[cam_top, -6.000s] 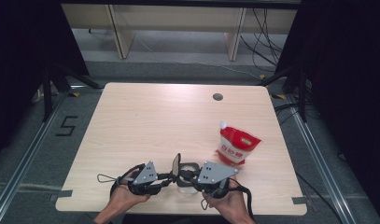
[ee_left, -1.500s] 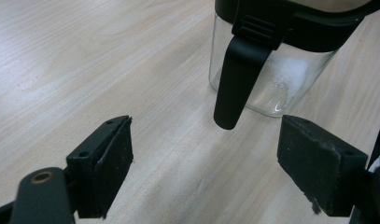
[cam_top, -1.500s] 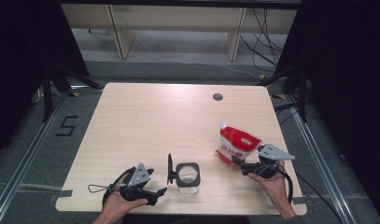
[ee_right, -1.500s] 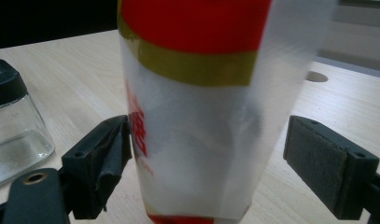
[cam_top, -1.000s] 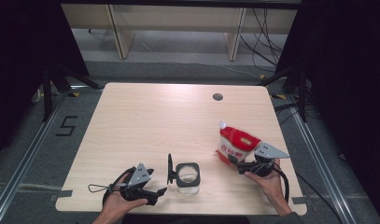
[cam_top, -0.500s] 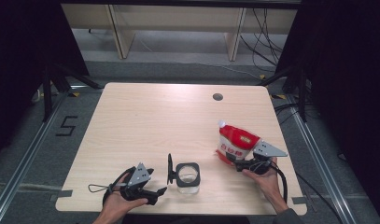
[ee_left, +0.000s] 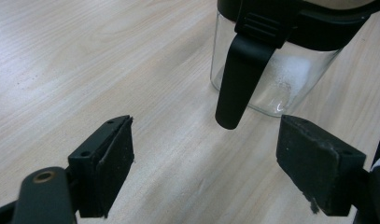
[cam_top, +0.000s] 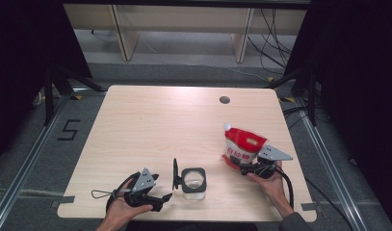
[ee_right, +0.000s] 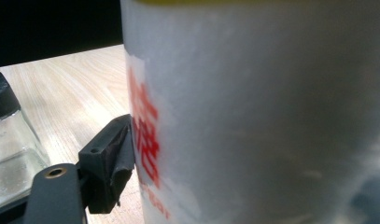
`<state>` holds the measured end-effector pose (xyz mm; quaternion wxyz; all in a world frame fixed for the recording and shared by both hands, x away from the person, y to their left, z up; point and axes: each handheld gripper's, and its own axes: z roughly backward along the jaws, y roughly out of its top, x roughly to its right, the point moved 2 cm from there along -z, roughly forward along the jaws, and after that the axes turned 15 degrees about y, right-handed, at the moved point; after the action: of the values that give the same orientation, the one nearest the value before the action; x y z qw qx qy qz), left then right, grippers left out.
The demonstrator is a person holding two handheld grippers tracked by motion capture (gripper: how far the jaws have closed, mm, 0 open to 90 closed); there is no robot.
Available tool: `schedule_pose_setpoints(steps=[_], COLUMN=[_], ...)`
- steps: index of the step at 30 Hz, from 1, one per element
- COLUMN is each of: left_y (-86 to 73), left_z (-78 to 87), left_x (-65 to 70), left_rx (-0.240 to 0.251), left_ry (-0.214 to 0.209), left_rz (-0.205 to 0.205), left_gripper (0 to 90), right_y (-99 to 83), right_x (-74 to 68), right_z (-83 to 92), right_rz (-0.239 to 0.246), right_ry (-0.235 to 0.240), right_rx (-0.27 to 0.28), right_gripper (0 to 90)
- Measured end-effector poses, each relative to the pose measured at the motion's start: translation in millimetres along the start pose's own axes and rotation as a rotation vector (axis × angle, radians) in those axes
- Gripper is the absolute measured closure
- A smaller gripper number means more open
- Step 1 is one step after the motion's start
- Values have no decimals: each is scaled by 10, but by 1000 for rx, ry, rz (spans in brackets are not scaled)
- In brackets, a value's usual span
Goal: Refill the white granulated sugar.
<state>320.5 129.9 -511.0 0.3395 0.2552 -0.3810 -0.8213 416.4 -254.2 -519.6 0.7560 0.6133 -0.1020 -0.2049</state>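
A red and white pouch (cam_top: 242,146) stands at the right of the table. My right gripper (cam_top: 237,163) reaches its base from the right, and its jaws have just been closing with the pouch (ee_right: 253,112) between them. One pad (ee_right: 110,163) lies against the pouch's side; the other is hidden behind it. A glass jar (cam_top: 194,181) with a black rim stands near the front edge, its lid (cam_top: 175,173) swung up at its left. My left gripper (cam_top: 160,190) rests left of it, open, its jaws (ee_left: 206,172) pointing at the jar (ee_left: 281,79) and its hanging black clasp (ee_left: 239,79).
The wooden table (cam_top: 150,125) has a round cable hole (cam_top: 225,100) at the back right. Black curtains flank both sides, and floor rails run along the table's left and right. The front edge is close under both hands.
My right gripper has slid a little left onto the pouch's base and its jaws have narrowed around it. The left gripper and the jar have stayed put.
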Motion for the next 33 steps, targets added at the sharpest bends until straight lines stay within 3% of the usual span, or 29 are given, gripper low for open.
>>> schedule_pose_setpoints(steps=[1, 2, 4, 5, 6, 7, 8, 10, 11, 12, 13, 14, 17, 18, 19, 21, 27, 28, 30, 31, 32, 33], left_y=[4, 3, -3, -3, 1, 4, -2, 0, 6, 4, -1, -1, 0, 0, 0, 7, -1, -1, -1, 1, 1, 1], left_z=[2, -3, -3, -2, 0, -3, -5, -4, -2, -8, -9, -7, -7, -6, -5, -3, -1, -2, -2, 8, 9, 8], left_x=[8, 10, 29, 28, 20, 13, 38, 38, 22, 23, 41, 40, 43, 41, 41, 18, 42, 39, 40, 17, 32, 35], left_rx=[2, 8, 0, -5, 1, 8, 1, 0, 4, 12, 6, -3, 2, -1, -2, 4, -2, -4, -3, -8, -4, 0], left_ry=[3, -1, -2, -8, -5, -2, -9, -11, -10, -7, -7, -12, -10, -12, -12, -6, -7, -8, -8, -1, -7, 0], left_rz=[6, 10, 41, 38, 24, 9, 49, 43, 12, 14, 41, 43, 43, 42, 42, 8, 36, 34, 34, -1, 19, 22], left_gripper=[185, 185, 185, 185, 185, 185, 185, 185, 185, 186, 186, 186, 186, 187, 187, 187, 187, 187, 187, 187, 187, 188], right_y=[-3, -8, -5, -2, 0, -1, -6, -3, -6, -3, -7, -4, 8, 3, 5, 8, 22, 31, 34, 36, 41, 47], right_x=[-10, -7, 4, 15, -8, -4, 8, -9, -2, -3, -13, -11, 10, -9, -2, 14, 26, 45, 46, 49, 39, 5], right_z=[-4, -5, -17, -21, -21, -22, -30, -22, -42, -23, -39, -39, -54, -73, -67, -70, -112, -111, -115, -121, -119, -95], right_rz=[-2, -5, 7, 25, -7, -4, 9, 1, 13, 14, 9, 18, 47, 17, 21, 37, 51, 80, 89, 102, 89, 39], right_ry=[-40, -15, -36, -36, -29, -29, -30, -26, -22, -21, -30, -11, -10, -23, -15, -17, -10, -1, -2, -24, -25, -13], right_rx=[7, -8, -12, -11, -5, -7, -2, -12, 7, -10, 4, -7, -15, 11, -4, -16, -33, -49, -38, -26, -29, -56], right_gripper=[235, 239, 239, 240, 242, 247, 254, 260, 264, 268, 272, 283, 280, 282, 286, 294, 302, 305, 318, 325, 333, 340])
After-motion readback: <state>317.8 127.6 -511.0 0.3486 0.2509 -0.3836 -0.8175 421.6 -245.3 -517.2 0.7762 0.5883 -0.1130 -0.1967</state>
